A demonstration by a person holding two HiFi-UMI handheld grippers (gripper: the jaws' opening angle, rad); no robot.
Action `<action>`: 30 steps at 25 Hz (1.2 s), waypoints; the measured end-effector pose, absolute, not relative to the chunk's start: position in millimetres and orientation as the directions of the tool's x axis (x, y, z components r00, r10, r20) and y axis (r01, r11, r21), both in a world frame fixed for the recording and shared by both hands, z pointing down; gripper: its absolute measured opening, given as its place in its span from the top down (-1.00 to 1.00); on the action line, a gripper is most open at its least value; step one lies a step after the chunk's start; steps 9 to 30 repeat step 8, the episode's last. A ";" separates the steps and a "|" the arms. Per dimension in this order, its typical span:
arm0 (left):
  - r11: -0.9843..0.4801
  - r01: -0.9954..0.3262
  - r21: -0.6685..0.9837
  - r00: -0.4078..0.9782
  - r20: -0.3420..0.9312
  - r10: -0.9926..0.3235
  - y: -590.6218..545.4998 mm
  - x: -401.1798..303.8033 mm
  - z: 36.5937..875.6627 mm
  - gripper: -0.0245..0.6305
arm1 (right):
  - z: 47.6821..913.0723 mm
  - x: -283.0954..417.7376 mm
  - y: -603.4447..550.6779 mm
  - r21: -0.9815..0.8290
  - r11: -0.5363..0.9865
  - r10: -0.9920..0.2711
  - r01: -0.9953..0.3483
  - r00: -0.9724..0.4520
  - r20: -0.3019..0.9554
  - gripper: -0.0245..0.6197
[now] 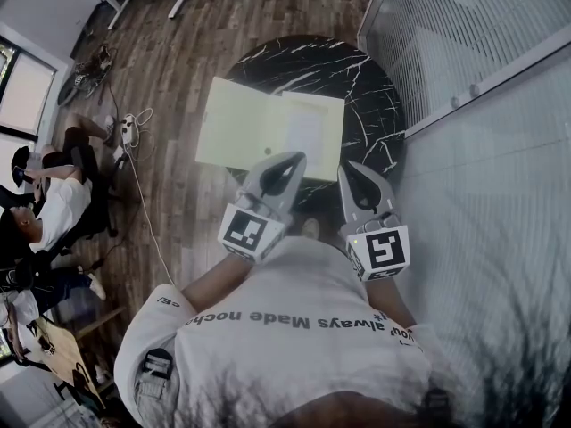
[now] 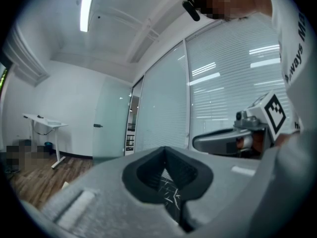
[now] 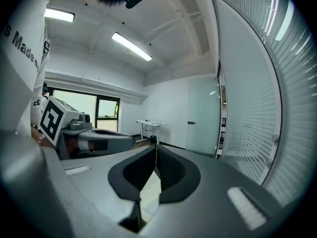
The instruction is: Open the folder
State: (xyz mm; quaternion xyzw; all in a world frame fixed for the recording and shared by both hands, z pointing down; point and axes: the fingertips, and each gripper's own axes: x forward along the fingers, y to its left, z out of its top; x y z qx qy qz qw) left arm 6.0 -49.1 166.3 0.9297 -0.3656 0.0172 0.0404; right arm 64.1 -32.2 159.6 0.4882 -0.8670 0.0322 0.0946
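The folder lies spread flat on the round black table, both covers down and a white sheet on its right half. It reads as already open.

Left gripper and right gripper hang side by side near the person's torso, just short of the folder. Each has its jaws closed together on nothing.

Hazards:
- The left cover appears to overhang the table edge. A push from a closed tip could slide the folder off.
- A careless re-grip could drag a cover shut or crease the sheet.

View coverage:
- Only the head view shows the whole folder and its position.
- The gripper views point level across the room. They confirm that the jaws meet, and each shows the other gripper alongside.
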 end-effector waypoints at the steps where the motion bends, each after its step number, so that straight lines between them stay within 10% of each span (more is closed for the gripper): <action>1: -0.730 -0.681 0.063 0.732 0.061 -0.678 -48.2 6.1 165.8 0.92 | 159.6 63.9 -31.2 0.036 0.521 -0.840 -0.853 -0.506 0.196 0.90; 30: -0.734 -0.677 0.059 0.736 0.053 -0.675 -48.3 10.9 161.7 0.92 | 157.2 66.8 -32.0 0.046 0.527 -0.839 -0.849 -0.511 0.187 0.90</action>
